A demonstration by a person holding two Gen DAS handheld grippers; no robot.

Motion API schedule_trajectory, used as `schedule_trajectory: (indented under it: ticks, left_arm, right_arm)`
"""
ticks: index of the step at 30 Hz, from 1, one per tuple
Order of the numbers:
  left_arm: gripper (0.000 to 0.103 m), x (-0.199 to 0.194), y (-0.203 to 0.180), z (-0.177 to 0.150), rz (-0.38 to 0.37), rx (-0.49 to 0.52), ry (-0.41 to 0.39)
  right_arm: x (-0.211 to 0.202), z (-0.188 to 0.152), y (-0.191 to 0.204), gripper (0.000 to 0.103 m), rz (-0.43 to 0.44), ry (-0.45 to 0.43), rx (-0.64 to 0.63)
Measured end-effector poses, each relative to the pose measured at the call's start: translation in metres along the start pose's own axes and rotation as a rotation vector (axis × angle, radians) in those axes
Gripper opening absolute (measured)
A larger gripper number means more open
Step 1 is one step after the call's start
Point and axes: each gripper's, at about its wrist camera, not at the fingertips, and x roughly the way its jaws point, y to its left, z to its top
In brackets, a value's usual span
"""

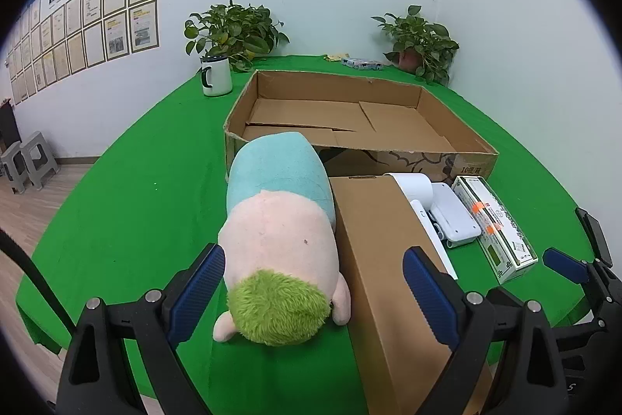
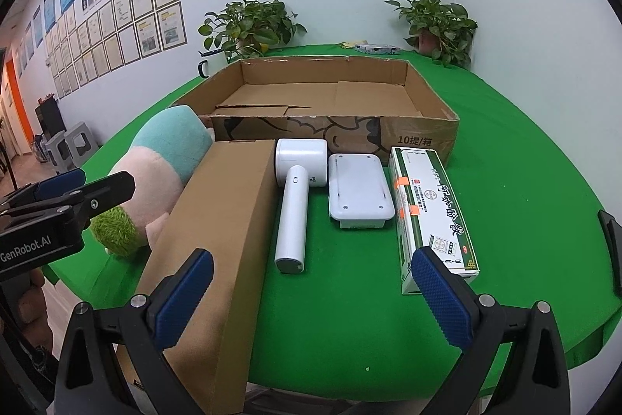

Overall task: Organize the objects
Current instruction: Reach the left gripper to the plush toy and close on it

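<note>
A plush toy (image 1: 278, 232) with green hair, pink body and teal end lies on the green table, in front of a wide open cardboard tray (image 1: 439, 104). To its right lie a long brown box (image 1: 388, 251), a white handheld device (image 2: 295, 197), a white flat case (image 2: 359, 191) and a green-and-white carton (image 2: 431, 212). My left gripper (image 1: 315, 294) is open, its jaws either side of the toy's head and the brown box. My right gripper (image 2: 311, 298) is open and empty above the table's near edge, between the brown box (image 2: 221, 240) and the carton.
The tray (image 2: 420, 135) is empty. A white mug (image 1: 215, 76) and two potted plants (image 1: 233, 30) (image 1: 421, 43) stand at the back of the table, with a small packet (image 1: 363, 64). Grey stools (image 1: 27, 162) stand on the floor at left.
</note>
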Motion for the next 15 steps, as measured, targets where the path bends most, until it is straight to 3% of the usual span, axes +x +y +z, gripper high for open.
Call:
schedule_trajectory:
  ticks: [15]
  left_arm:
    - [0.093,0.0028,0.003,-0.0015,-0.031,-0.002,0.007]
  right_arm:
    - [0.0061,0.0018,0.0044,0.102,0.004,0.017,0.011]
